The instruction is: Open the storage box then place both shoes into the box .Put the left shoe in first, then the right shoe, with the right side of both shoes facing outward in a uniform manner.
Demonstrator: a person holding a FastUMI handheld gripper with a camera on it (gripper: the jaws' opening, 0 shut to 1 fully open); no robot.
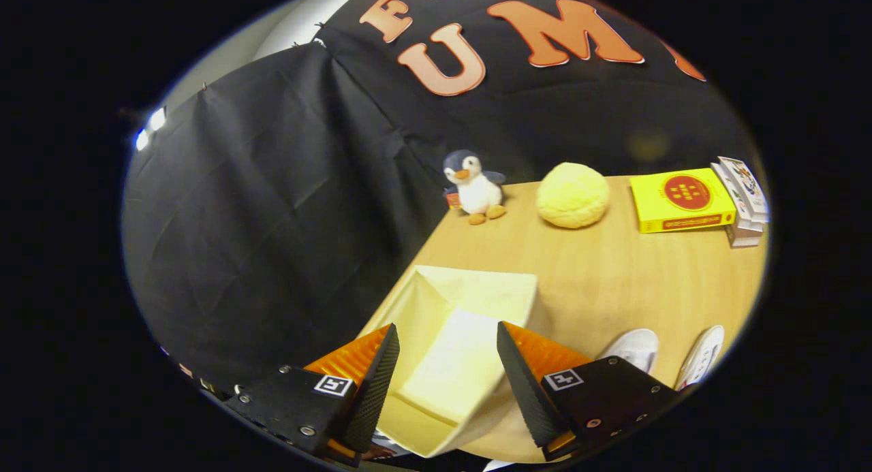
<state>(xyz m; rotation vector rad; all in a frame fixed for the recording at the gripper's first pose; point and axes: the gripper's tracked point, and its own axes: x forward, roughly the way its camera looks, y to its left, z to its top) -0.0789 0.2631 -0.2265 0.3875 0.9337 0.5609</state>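
Note:
A pale cream storage box [477, 291] sits on the wooden table by its left edge, just ahead of and below my gripper [447, 330]. Its top looks open, and a light panel [453, 363] slopes down inside it between my fingers. The gripper is open, with a wide gap and nothing held. Two white shoes lie on the table to the right of my right finger: one [633, 348] close beside it, the other [702, 363] further right. Only their tips are visible.
Along the table's [613, 281] far side stand a plush penguin [475, 186], a round yellow ball-like plush [572, 195], a yellow book [681, 199] and a small stack of boxes [744, 199]. The black cloth wall runs along the table's left and far sides.

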